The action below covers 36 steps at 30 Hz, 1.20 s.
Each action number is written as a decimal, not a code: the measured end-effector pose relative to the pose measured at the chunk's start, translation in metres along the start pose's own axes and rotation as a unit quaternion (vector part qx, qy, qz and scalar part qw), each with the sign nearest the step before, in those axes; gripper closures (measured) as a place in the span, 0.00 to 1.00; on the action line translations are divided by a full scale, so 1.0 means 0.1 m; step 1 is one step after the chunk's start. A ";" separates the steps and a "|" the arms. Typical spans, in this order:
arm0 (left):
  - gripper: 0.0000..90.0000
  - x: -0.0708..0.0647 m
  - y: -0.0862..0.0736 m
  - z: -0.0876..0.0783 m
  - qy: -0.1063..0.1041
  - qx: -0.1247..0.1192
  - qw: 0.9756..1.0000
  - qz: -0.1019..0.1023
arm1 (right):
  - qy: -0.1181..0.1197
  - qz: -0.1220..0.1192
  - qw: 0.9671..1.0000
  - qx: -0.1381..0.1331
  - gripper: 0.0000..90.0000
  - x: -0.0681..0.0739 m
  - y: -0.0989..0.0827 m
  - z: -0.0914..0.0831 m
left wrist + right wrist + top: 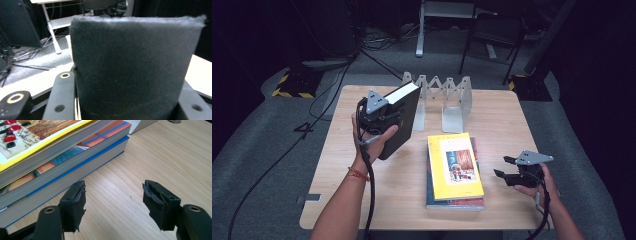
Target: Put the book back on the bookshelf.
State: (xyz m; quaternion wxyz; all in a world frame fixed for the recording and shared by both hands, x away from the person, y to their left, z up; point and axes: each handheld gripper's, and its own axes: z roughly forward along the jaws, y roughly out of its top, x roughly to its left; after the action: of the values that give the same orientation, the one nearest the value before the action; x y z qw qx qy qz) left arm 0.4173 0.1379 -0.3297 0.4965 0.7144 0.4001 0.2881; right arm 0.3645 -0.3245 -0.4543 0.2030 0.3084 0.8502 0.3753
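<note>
One black book (399, 120) is up off the table, clamped upright between the jaws of the left gripper (379, 117), its white page edges facing the folding metal rack (443, 95) at the far edge — a hold that likely suits sliding it, standing, into a slot. Two more books wait in a stack mid-table: a yellow book (455, 165) on a blue-edged book (75, 167). The right gripper (115, 202) rests low just beside that stack, jaws parted and empty, probably ready to take the next one off the wooden table (507, 120).
</note>
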 end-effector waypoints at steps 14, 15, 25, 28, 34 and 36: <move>0.58 0.04 0.10 0.54 0.038 0.017 0.999 -0.010 | 0.000 -0.004 1.000 0.010 0.39 -0.01 -0.02 0.02; 0.58 0.05 0.09 0.57 0.040 0.016 0.999 -0.013 | -0.001 -0.004 1.000 0.010 0.39 -0.01 -0.03 0.02; 0.58 0.11 0.04 0.84 0.065 0.023 0.997 -0.026 | -0.002 -0.008 1.000 0.016 0.39 -0.02 -0.04 0.03; 0.58 0.12 0.02 0.91 0.068 0.022 0.997 -0.034 | -0.003 -0.010 1.000 0.018 0.39 -0.02 -0.04 0.03; 0.58 0.15 -0.04 0.96 0.069 0.018 0.996 -0.047 | -0.004 -0.013 1.000 0.018 0.39 -0.02 -0.04 0.02; 0.58 0.15 -0.05 0.97 0.066 0.016 0.997 -0.046 | -0.003 -0.013 1.000 0.018 0.39 -0.02 -0.04 0.02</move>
State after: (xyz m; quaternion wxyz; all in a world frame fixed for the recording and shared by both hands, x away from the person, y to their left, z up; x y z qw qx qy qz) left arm 0.5016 0.1051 -0.3671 0.4703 0.6828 0.4689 0.3046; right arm 0.3661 -0.3272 -0.4587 0.2048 0.3024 0.8602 0.3558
